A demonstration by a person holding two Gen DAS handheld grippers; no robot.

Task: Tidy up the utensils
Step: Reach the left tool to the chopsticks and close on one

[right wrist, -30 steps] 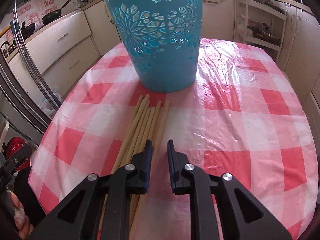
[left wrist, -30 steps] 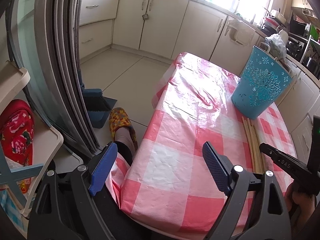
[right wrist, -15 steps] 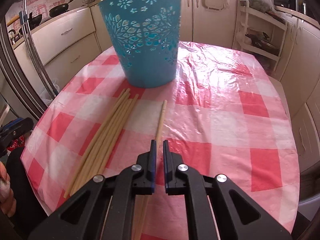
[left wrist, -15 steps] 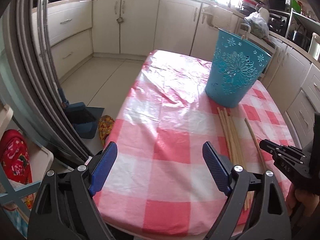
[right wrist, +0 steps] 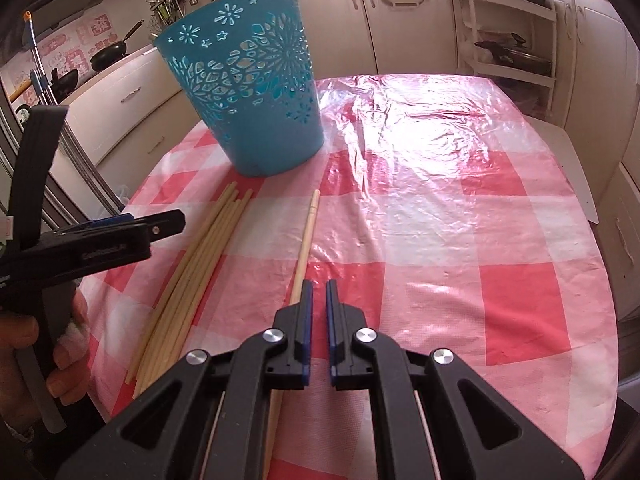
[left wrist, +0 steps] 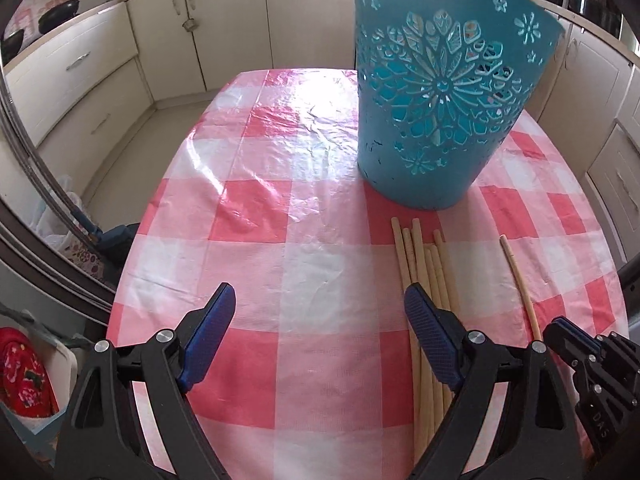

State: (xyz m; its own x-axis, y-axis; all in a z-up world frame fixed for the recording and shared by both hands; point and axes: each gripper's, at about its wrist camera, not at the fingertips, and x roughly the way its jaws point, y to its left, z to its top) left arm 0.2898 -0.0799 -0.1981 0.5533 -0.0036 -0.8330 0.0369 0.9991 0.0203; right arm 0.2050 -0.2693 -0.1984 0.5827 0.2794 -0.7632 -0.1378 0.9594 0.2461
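Note:
A bundle of several pale wooden chopsticks (left wrist: 424, 272) (right wrist: 208, 248) lies on the pink checked tablecloth in front of a blue cut-out basket (left wrist: 440, 100) (right wrist: 256, 100). One single chopstick (left wrist: 520, 280) (right wrist: 306, 240) lies apart, right of the bundle. My left gripper (left wrist: 318, 296) (right wrist: 176, 220) hovers open over the cloth, its right finger above the bundle, with nothing between the jaws. My right gripper (right wrist: 316, 292) (left wrist: 560, 328) is shut. The single chopstick runs under its left finger, not through the narrow gap between the jaws.
The table (right wrist: 520, 288) drops off at its left and near edges. Cream kitchen cabinets (left wrist: 224, 32) ring the room. A white rack with a pot (right wrist: 512, 56) stands at the back right. A person's hand (right wrist: 24, 340) holds the left gripper's handle.
The left gripper swung right from the table's left edge until it faces the basket and the bundle. The right gripper's jaws closed, and one chopstick now lies apart from the bundle.

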